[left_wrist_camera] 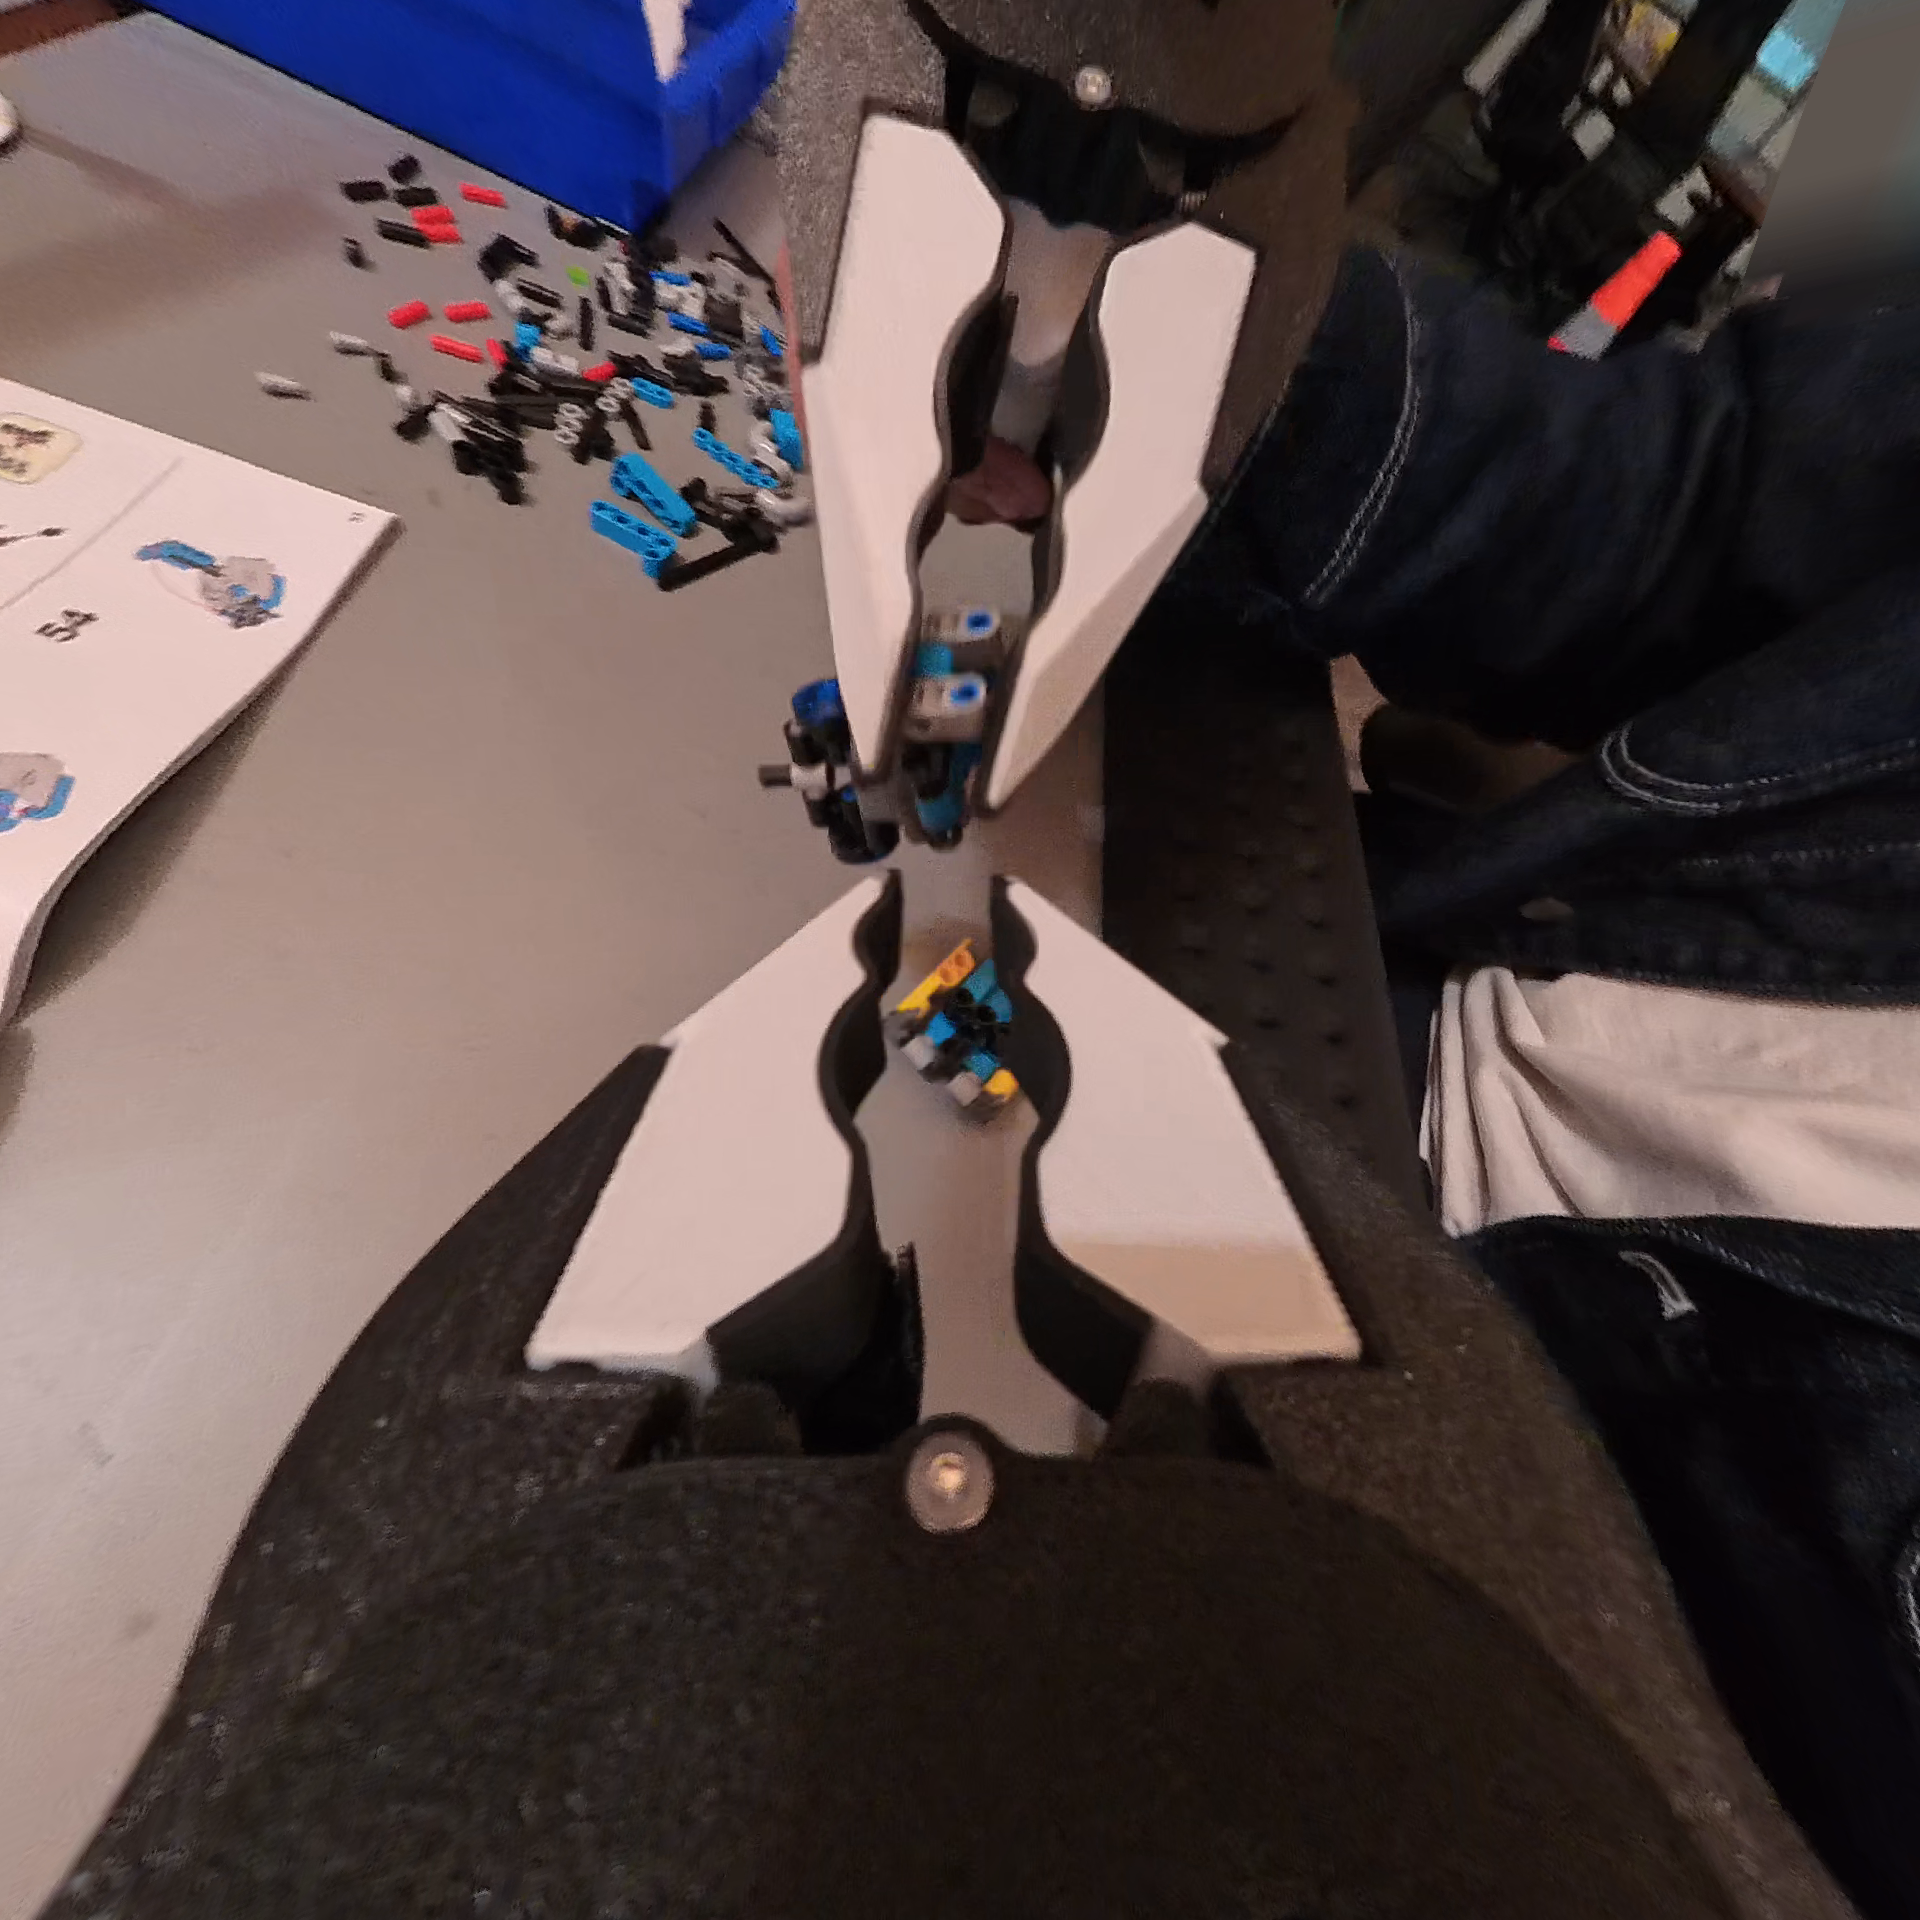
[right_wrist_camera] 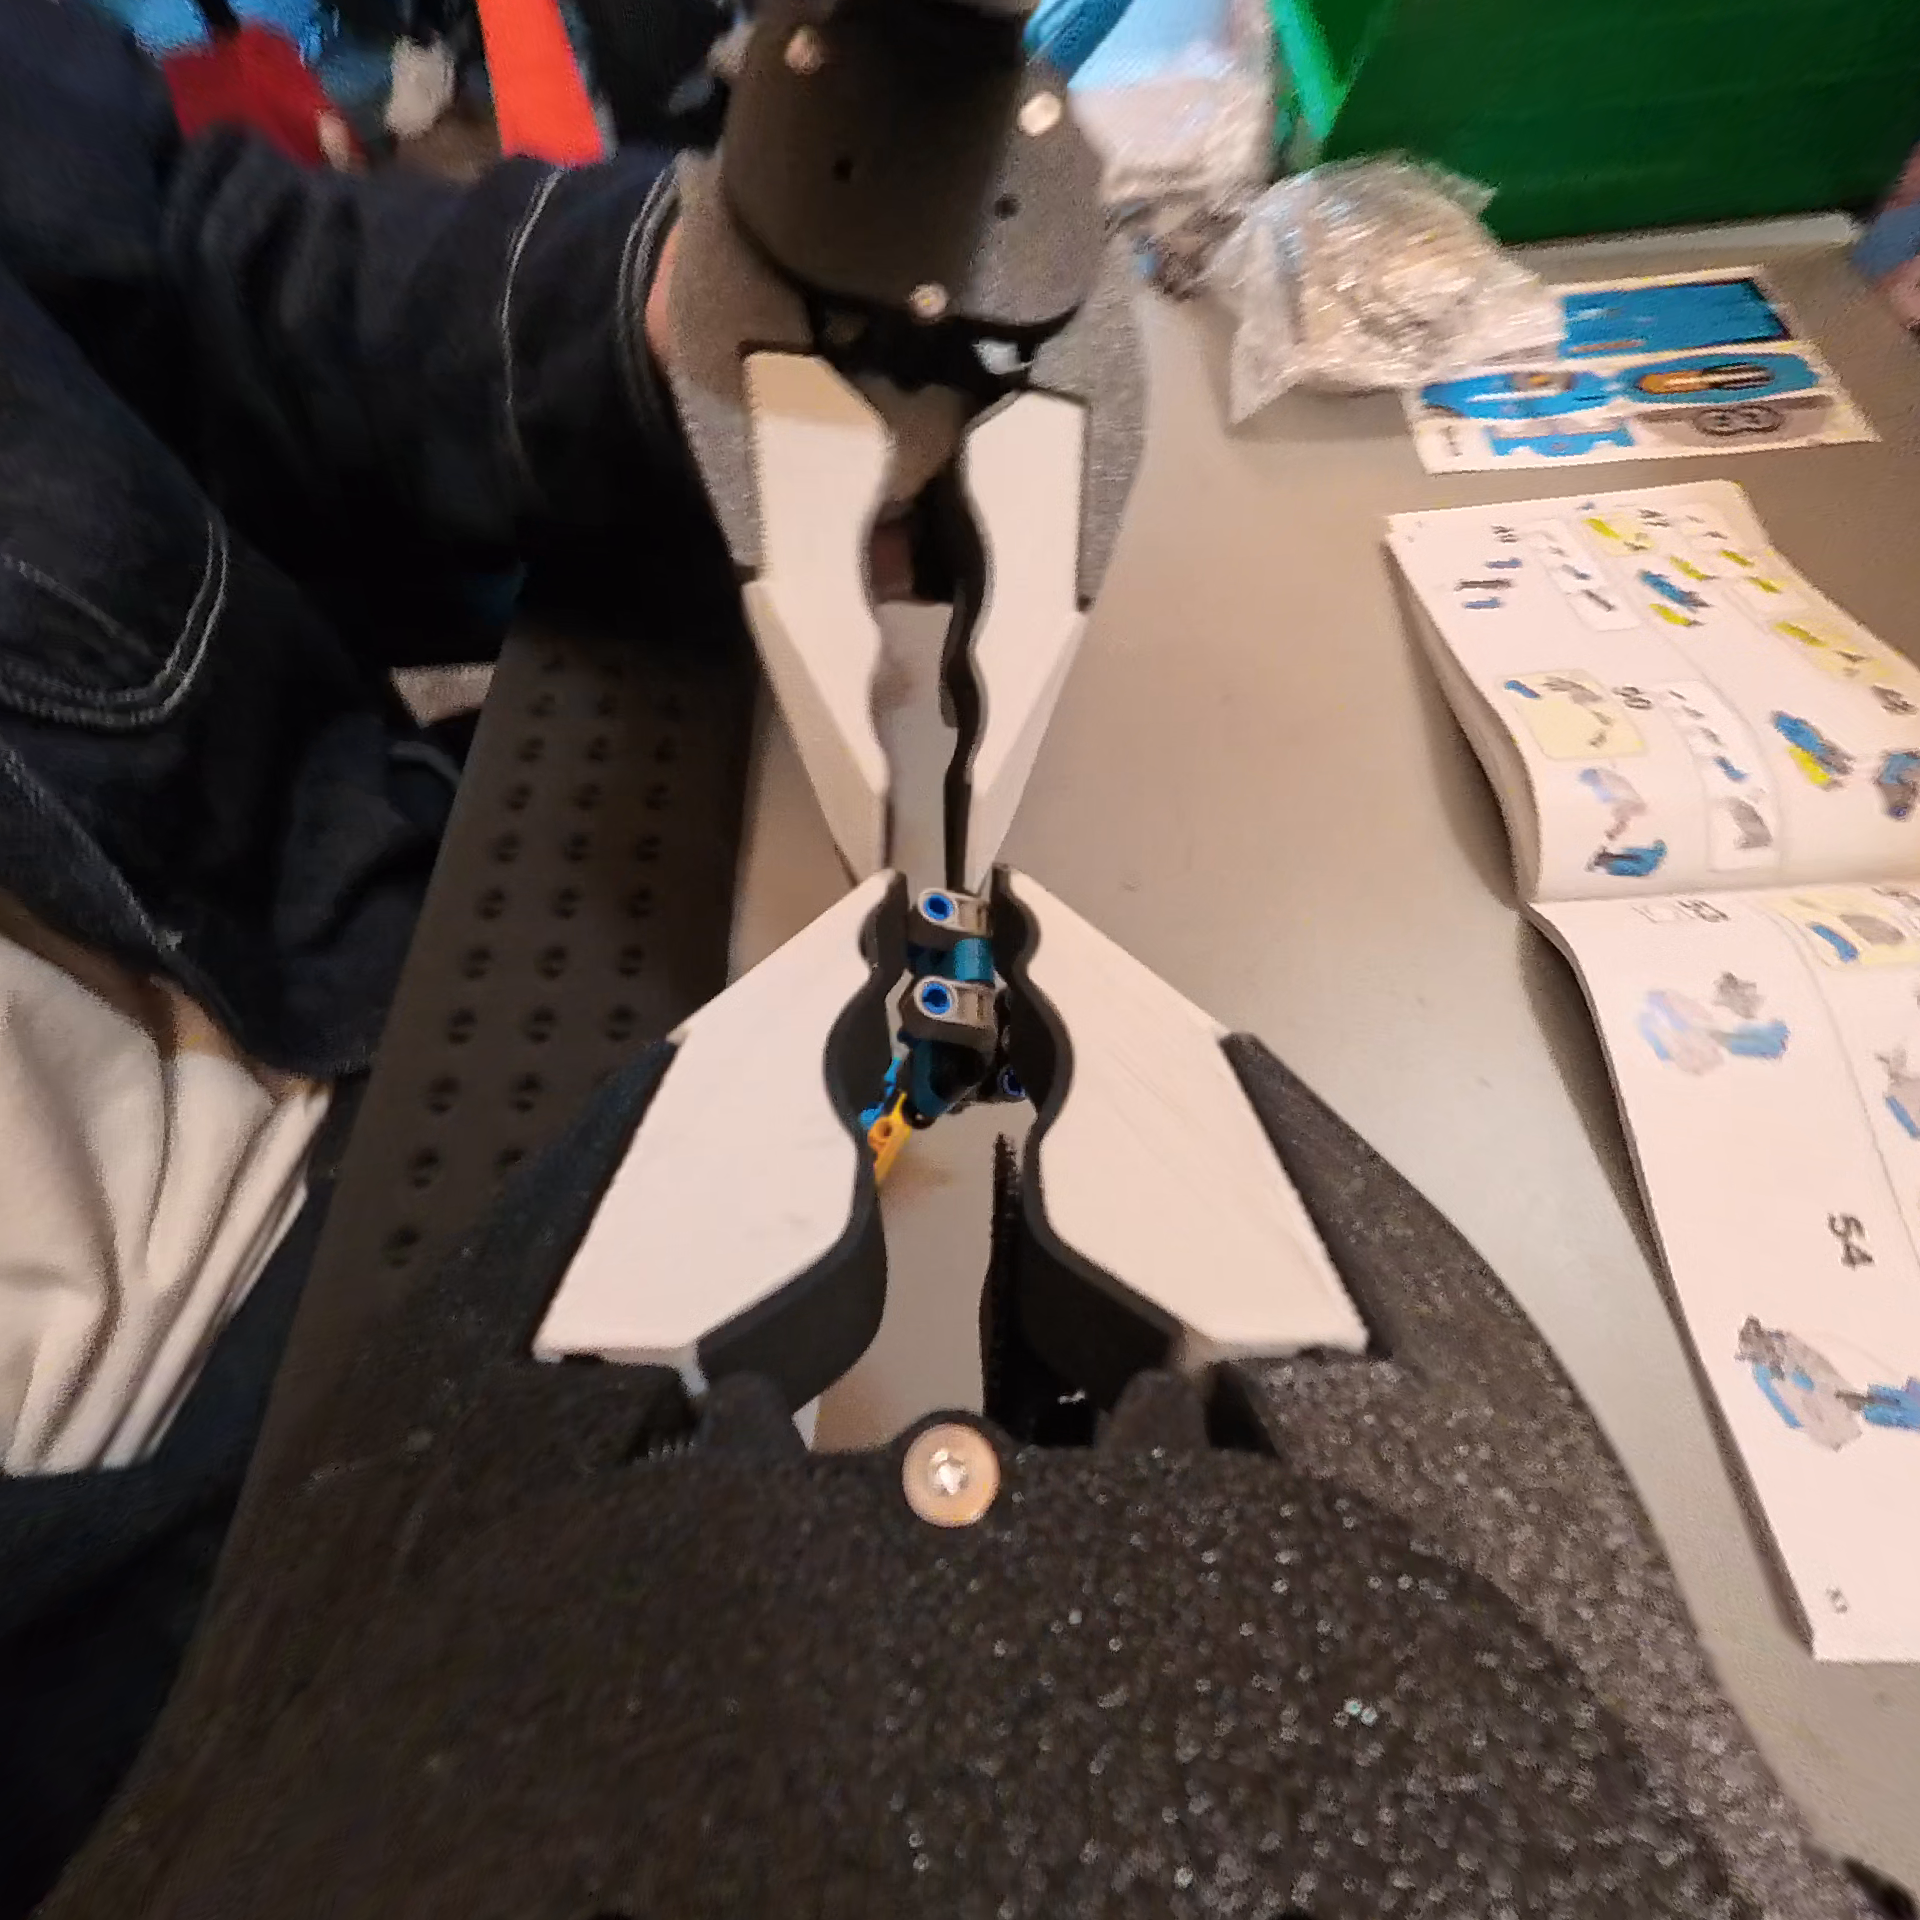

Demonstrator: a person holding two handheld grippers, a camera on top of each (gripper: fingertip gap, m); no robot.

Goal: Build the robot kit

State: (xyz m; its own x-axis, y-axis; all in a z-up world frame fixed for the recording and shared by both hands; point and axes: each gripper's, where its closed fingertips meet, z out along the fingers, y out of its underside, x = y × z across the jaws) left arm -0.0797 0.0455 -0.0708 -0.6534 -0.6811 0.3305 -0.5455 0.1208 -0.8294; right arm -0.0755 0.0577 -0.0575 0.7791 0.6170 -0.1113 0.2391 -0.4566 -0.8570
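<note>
My right gripper [right_wrist_camera: 945, 883] is shut on a small grey, blue and black brick assembly [right_wrist_camera: 951, 966]. In the left wrist view the gripper [left_wrist_camera: 935, 805] comes in from the top, and part of the assembly [left_wrist_camera: 951, 701] sticks out past its left finger. My left gripper [left_wrist_camera: 945, 883] points tip to tip at it, jaws a narrow gap apart with nothing between them. It also shows in the right wrist view [right_wrist_camera: 935, 857]. A second small yellow, blue and black assembly [left_wrist_camera: 956, 1029] lies on the grey table [left_wrist_camera: 520, 935] under the left fingers.
A pile of loose black, red and blue pieces [left_wrist_camera: 582, 364] lies before a blue bin [left_wrist_camera: 520, 83]. An open instruction booklet [right_wrist_camera: 1714, 935], a sticker sheet [right_wrist_camera: 1631, 395], plastic bags [right_wrist_camera: 1351, 260] and a green bin [right_wrist_camera: 1610, 104] are nearby. A black perforated board [right_wrist_camera: 540, 883] borders the table by a person's denim sleeve [left_wrist_camera: 1558, 499]. Left and right tips are no more than a few centimetres apart.
</note>
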